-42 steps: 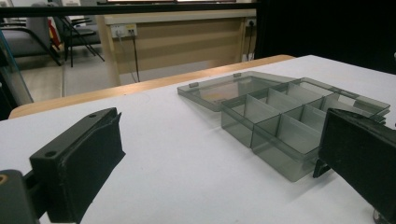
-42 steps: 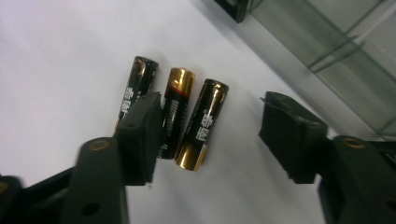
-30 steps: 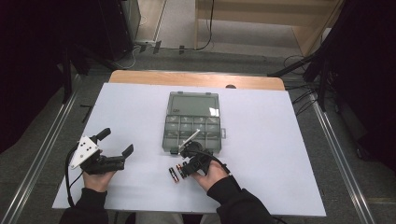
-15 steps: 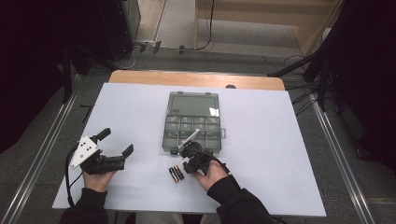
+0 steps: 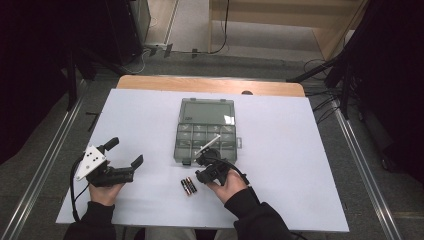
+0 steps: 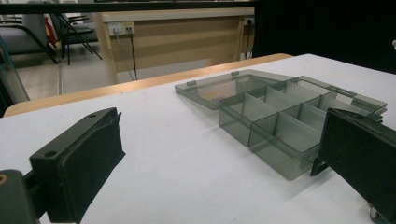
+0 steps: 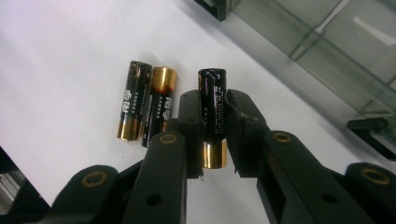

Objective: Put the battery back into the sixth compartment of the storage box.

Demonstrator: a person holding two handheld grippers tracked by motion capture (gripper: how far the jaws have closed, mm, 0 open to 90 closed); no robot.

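right gripper (image 7: 214, 122) lower centre of right gripper view, jaws just closed, now clamped on one battery (image 7: 213, 116). a second ago three batteries lay loose on white table (image 5: 300, 150); now two batteries (image 5: 188, 186) left lying side by side at lower centre of high view. pick looks secured. next likely: carry battery to open compartment box (image 5: 206, 135), centre of frame. left gripper (image 5: 120, 156) lower left, jaws wide open, holding nothing.

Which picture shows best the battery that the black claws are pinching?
The right gripper view: the battery stands large and sharp between the right gripper's shut jaws. In the high view the right gripper covers it. The left gripper view looks at the compartment box instead.
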